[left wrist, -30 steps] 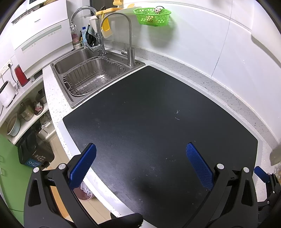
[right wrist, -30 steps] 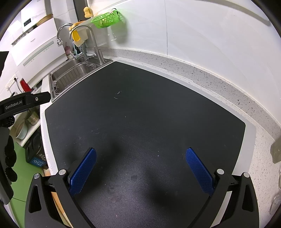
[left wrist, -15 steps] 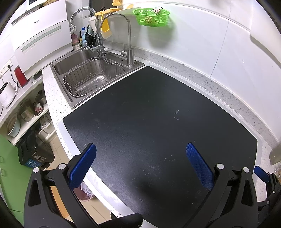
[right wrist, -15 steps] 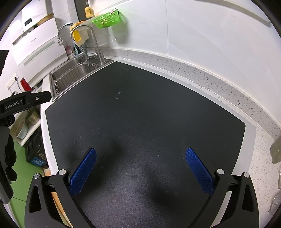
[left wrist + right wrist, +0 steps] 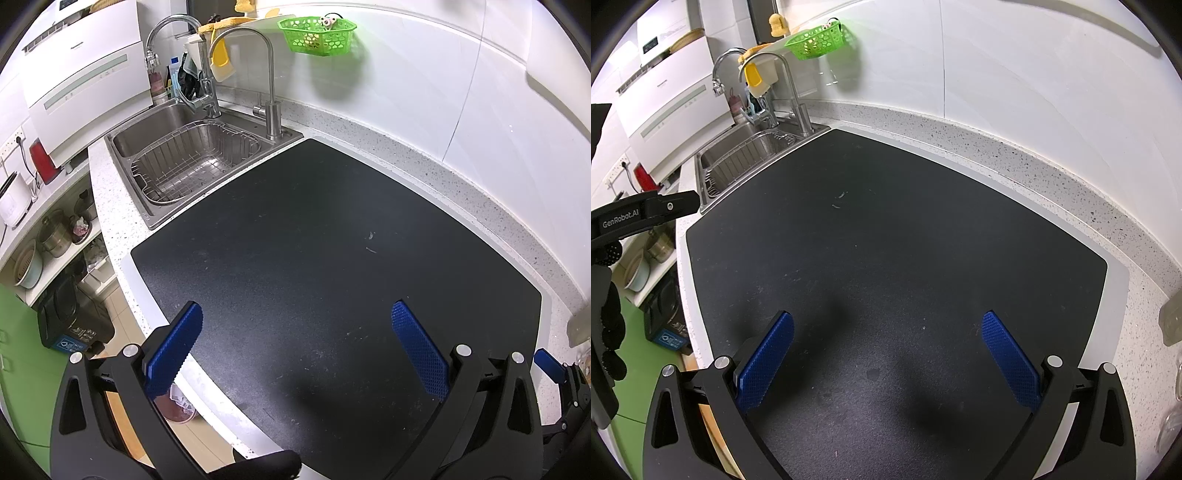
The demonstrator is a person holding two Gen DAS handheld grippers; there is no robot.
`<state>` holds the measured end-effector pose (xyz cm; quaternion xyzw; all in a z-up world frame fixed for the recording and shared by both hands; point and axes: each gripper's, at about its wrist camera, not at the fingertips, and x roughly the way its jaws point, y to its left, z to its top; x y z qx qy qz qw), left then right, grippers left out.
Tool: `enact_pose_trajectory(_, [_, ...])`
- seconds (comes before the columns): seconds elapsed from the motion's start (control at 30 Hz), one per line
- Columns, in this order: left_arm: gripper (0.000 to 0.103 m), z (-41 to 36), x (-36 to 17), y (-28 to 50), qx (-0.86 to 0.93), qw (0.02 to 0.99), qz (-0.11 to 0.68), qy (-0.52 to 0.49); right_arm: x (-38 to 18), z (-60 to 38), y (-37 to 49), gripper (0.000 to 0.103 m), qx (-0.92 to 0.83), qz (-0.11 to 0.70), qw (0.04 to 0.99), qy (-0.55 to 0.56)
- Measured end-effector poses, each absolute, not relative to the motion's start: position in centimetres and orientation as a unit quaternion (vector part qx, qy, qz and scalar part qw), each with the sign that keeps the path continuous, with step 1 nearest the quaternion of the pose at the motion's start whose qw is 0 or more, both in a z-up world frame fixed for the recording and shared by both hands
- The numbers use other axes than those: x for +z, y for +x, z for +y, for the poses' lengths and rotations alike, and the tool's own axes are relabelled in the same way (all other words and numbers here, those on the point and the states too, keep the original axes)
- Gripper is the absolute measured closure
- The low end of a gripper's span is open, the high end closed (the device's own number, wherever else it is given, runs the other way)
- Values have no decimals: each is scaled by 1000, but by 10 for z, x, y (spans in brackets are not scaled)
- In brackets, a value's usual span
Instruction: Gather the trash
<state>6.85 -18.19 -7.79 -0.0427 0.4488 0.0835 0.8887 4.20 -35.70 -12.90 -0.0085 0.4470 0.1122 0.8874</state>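
Left hand-held gripper (image 5: 295, 334): spread, empty, above the black mat (image 5: 314, 236).
Right hand-held gripper (image 5: 886, 343): spread, empty, over the same mat.
Surface (image 5: 461, 184): speckled white, beside the sink (image 5: 192, 162).

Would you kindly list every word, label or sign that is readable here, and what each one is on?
"GenRobot.AI": on the left claw's black body, seen from the right wrist.
Brand on the white appliance: too small to read.
Blue label on the black bin: a symbol, text blurred.
Bottle labels by the sink: unreadable.
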Motion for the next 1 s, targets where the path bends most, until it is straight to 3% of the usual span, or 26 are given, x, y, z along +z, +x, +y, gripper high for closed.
enact_pose_trajectory(1.0, [3,-196,-84,78,62,886,458,-41,-128,-373,37,5,95,446,890,5])
